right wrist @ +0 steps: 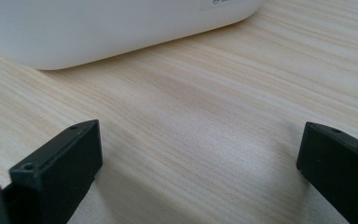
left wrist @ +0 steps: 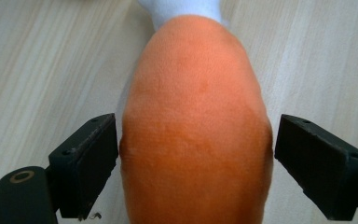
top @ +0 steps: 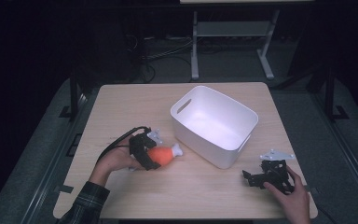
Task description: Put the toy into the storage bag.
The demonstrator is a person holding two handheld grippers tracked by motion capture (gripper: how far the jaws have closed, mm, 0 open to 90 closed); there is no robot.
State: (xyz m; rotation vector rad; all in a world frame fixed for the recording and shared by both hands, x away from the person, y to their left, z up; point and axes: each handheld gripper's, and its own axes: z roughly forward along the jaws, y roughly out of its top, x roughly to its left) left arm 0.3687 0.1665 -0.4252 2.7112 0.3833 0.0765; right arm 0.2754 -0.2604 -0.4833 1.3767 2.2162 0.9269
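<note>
Left tool (left wrist: 196,158) astride orange plush drumstick (left wrist: 193,126), bin label (right wrist: 223,3) unreadable

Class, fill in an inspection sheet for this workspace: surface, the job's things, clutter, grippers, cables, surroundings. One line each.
Surface: light wooden table, bare around the work.
Job's things: orange plush drumstick lying on the table; white bin upright beside it, open, nothing visible inside.
Clutter: nothing seen.
Grippers: left hand-held gripper jaws around the drumstick, one touching, the other a gap away; right hand-held gripper open over bare wood near the bin.
Cables: black cable trailing from the left gripper.
Surroundings: dark room, grey floor, white table legs behind.
</note>
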